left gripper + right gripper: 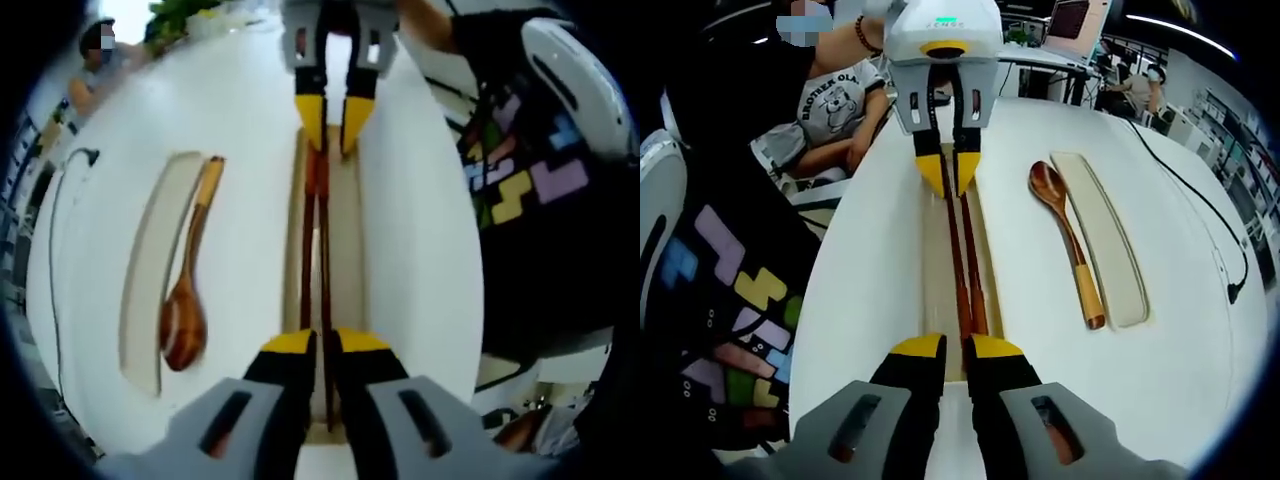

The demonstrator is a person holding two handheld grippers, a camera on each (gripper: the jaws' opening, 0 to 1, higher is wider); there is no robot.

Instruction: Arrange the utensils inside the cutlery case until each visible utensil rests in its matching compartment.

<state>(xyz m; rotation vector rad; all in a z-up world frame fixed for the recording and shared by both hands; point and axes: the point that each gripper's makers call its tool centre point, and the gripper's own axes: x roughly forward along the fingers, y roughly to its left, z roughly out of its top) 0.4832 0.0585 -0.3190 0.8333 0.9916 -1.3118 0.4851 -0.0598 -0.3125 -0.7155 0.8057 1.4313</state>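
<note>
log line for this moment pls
left gripper: shut on pair of dark wooden chopsticks | right gripper: shut on other end | chopsticks over long beige case compartment | brown wooden spoon beside lid

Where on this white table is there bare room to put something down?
The widest bare stretch of table lies beyond the lid, out to the black cable. A narrower strip runs between the case and the spoon. It is crowded along the chopsticks, where both grippers meet.
</note>
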